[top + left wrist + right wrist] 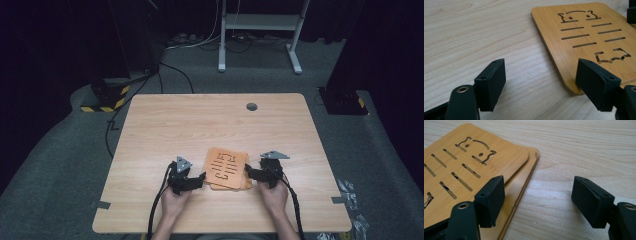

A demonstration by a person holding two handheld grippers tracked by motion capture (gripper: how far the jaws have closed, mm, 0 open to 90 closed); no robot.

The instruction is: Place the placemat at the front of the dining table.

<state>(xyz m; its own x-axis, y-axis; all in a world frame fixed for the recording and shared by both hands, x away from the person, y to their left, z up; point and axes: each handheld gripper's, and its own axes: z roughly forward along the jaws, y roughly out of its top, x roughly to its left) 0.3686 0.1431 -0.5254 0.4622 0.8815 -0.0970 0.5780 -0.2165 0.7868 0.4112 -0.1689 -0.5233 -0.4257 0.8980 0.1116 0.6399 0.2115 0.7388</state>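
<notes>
Two bamboo boards are sitting stacked at lower centre of the high view, on the table, and you're flanking them with both tools, so my read is that nothing is picked up yet: you're at the approach stage, and the grasp and whatever move follows are all still to come. Your left gripper is gaping wide and gripping nothing; its one jaw at lower right of the left gripper view is overlapping the near corner of the top board, while the other is hanging over bare wood. Your right gripper is likewise spread wide and empty, one jaw over the stack's edge at lower left of the right gripper view, the other over the table. Whether either jaw is actually touching bamboo, I can't tell. The top board is looking thin, flat and orange-brown, with rounded corners, rows of cut slots and a cutout figure at each end. It's lying skewed, so the lower board is peeking out along one edge.
</notes>
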